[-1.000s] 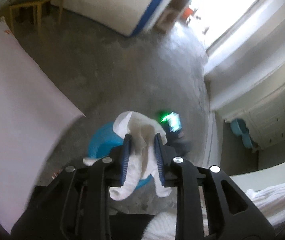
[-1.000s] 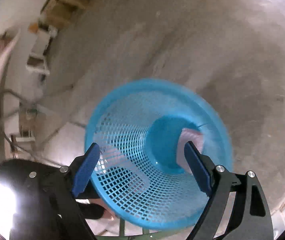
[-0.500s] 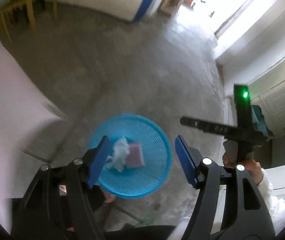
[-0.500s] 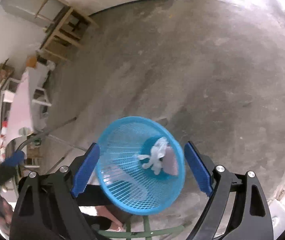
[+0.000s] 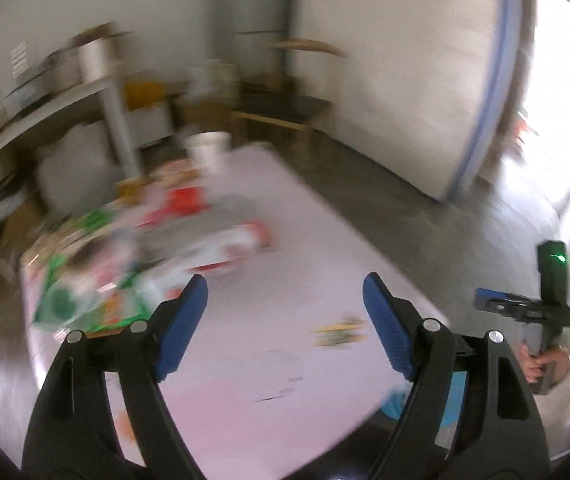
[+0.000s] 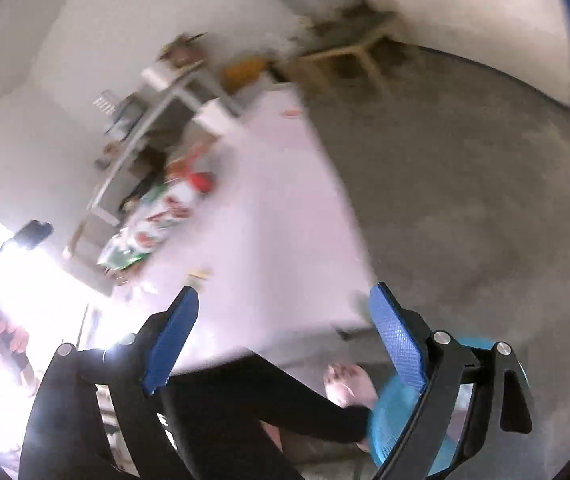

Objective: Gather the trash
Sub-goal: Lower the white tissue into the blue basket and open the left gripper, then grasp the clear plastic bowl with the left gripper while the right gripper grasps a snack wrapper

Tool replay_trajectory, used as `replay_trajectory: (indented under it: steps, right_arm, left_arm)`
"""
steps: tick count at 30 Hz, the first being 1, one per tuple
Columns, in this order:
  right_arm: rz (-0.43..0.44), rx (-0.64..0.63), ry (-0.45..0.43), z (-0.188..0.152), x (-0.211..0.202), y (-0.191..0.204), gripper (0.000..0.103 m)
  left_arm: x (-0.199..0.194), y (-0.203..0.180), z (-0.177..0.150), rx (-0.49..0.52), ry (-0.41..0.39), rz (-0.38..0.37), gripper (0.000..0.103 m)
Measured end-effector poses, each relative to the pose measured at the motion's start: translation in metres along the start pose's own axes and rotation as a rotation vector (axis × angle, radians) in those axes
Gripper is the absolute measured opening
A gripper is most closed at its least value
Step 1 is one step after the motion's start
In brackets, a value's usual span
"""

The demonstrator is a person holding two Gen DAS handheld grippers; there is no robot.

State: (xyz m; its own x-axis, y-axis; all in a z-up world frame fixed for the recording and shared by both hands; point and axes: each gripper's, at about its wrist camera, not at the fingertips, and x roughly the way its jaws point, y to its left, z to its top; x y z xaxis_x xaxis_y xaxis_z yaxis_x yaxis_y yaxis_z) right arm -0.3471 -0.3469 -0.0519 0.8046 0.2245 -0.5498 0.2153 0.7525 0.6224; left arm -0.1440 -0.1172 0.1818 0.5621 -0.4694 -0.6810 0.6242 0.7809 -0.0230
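the left gripper (image 5: 285, 304) has just been opening and stands wide, nothing between its blue pads (image 5: 183, 320). the right gripper (image 6: 285, 320) is also spread wide and empty; in the left view it shows at the right edge, held in a hand (image 5: 541, 364) with a white sleeve, a green light on top.

nearest in the right view, below the gripper, are a black trouser leg (image 6: 245, 396) and a bare foot (image 6: 349, 384) on the floor. just right of the foot, partly behind the right finger, stands the blue basket (image 6: 389, 428), on the grey floor (image 6: 465, 200) beside the table's near corner. in the left view only a sliver of it shows under the table edge, by the right finger.

both grippers point over a table (image 5: 285, 360) with a pale pink cloth. near the left gripper the cloth is mostly bare, with a small yellow-green scrap (image 5: 339, 330) just right of centre. farther, on the left side of the table, lies a blurred heap of wrappers (image 5: 137, 264), green, red and white. beyond it, at the far end, stands a white cup (image 5: 209, 152).

behind the table are grey shelves (image 5: 65, 100) against the wall, a wooden stool (image 6: 345, 52), and a white panel with a blue edge (image 5: 405, 80). all of it is smeared by motion blur.
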Motion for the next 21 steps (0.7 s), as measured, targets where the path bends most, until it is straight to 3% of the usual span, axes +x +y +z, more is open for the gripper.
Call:
replay_trajectory:
  steps: [4, 9, 11, 13, 15, 17, 19, 21]
  right_arm:
    - [0.069, -0.105, 0.043, 0.035, 0.035, 0.056, 0.09]
    - [0.12, -0.184, 0.09, 0.065, 0.08, 0.116, 0.09]
    - [0.134, -0.207, 0.106, 0.074, 0.098, 0.137, 0.09]
    - [0.149, -0.218, 0.119, 0.082, 0.118, 0.154, 0.09]
    - [0.166, -0.233, 0.137, 0.086, 0.135, 0.17, 0.09]
    - [0.174, -0.25, 0.154, 0.089, 0.15, 0.183, 0.09]
    - [0.184, -0.271, 0.168, 0.093, 0.162, 0.197, 0.09]
    - [0.198, -0.293, 0.185, 0.097, 0.172, 0.212, 0.09]
  left_arm:
    - [-0.026, 0.106, -0.004, -0.196, -0.027, 0.099, 0.08]
    - [-0.029, 0.205, -0.009, -0.347, -0.039, 0.182, 0.083]
    - [-0.008, 0.241, -0.014, -0.426, -0.008, 0.147, 0.083]
    - [0.025, 0.267, -0.023, -0.528, 0.035, 0.062, 0.083]
    - [0.045, 0.278, -0.034, -0.602, 0.06, 0.021, 0.083]
    - [0.071, 0.291, -0.041, -0.66, 0.077, 0.034, 0.077]
    - [0.09, 0.297, -0.044, -0.678, 0.102, 0.11, 0.06]
    - [0.105, 0.305, -0.048, -0.684, 0.132, 0.122, 0.048]
